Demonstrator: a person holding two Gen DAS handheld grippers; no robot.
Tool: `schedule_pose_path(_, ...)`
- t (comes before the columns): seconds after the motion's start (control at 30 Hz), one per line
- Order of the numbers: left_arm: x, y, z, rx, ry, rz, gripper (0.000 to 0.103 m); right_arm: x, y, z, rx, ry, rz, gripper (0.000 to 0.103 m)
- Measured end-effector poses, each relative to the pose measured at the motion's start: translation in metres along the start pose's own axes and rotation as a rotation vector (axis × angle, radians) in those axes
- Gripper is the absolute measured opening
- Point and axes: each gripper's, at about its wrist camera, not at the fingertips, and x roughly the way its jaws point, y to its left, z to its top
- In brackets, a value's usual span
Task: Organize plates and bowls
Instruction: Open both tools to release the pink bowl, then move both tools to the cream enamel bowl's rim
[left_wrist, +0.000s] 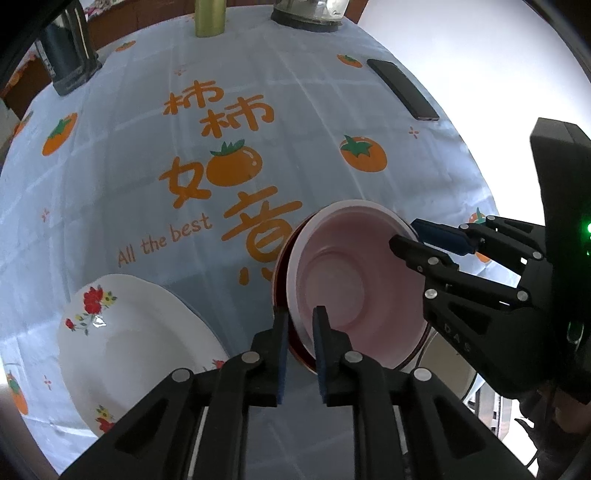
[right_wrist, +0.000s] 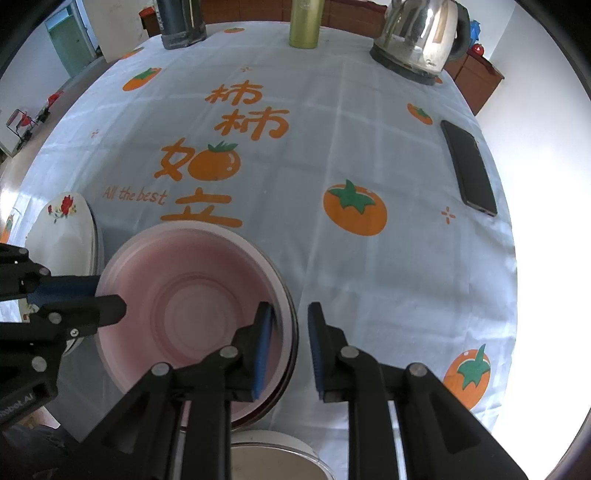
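A pink bowl (left_wrist: 351, 280) (right_wrist: 192, 306) sits nested in a dark red bowl (left_wrist: 277, 280) (right_wrist: 294, 332) on the persimmon-print tablecloth. My left gripper (left_wrist: 300, 314) (right_wrist: 110, 295) straddles the near-left rim, one finger outside and one inside. I see no firm pinch, so it reads as open. My right gripper (right_wrist: 290, 306) (left_wrist: 413, 236) straddles the opposite rim. Its inner pad lies against the pink wall, and a strip of cloth shows between its outer pad and the red rim, so it is open. A white plate with red flowers (left_wrist: 129, 343) (right_wrist: 66, 236) lies left of the bowls.
A black phone (left_wrist: 402, 88) (right_wrist: 471, 170) lies near the table's right edge. At the far edge stand a steel kettle (right_wrist: 421, 37), a green bottle (right_wrist: 304, 22) and a dark container (right_wrist: 181, 22). A white round vessel (right_wrist: 273, 458) shows below the near edge.
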Motion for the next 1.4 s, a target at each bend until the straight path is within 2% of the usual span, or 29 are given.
schedule_pose_path(0.03,-0.002,0.0,-0.001,0.004,-0.008,0.018,0.035,0.0,0.0,0.0,0.0,0.001,0.0,0.019)
schedule_pose_path(0.07,-0.003,0.001,-0.001,0.004,-0.017,0.035,0.056,0.0,0.0,0.0,0.0,0.001,-0.001,0.019)
schedule_pose_path(0.1,-0.005,0.003,-0.002,-0.001,-0.038,0.054,0.068,0.0,0.0,0.0,0.0,0.002,0.001,0.019)
schedule_pose_path(0.27,-0.009,0.014,-0.004,-0.029,-0.052,0.058,0.069,0.002,-0.002,-0.001,0.005,0.001,0.005,0.02)
schedule_pose_path(0.37,-0.009,0.022,-0.006,-0.05,-0.054,0.07,0.069,-0.002,-0.003,-0.002,0.013,-0.013,-0.004,0.031)
schedule_pose_path(0.43,-0.012,0.026,-0.01,-0.068,-0.056,0.059,0.069,-0.008,-0.005,-0.003,0.022,-0.025,-0.006,0.05)
schedule_pose_path(0.5,-0.015,0.025,-0.014,-0.07,-0.063,0.065,0.069,-0.02,-0.006,-0.007,0.024,-0.053,-0.003,0.055)
schedule_pose_path(0.67,-0.029,0.02,-0.022,-0.064,-0.095,0.08,0.069,-0.043,-0.017,-0.024,0.083,-0.087,0.048,0.057)
schedule_pose_path(0.77,-0.035,0.013,-0.026,-0.039,-0.113,0.105,0.069,-0.05,-0.024,-0.037,0.111,-0.092,0.031,0.057)
schedule_pose_path(1.07,-0.044,-0.007,-0.045,-0.001,-0.102,0.096,0.069,-0.066,-0.037,-0.076,0.211,-0.117,0.037,0.057)
schedule_pose_path(1.4,-0.047,-0.037,-0.066,0.062,-0.085,0.083,0.069,-0.071,-0.045,-0.125,0.283,-0.095,0.048,0.057)
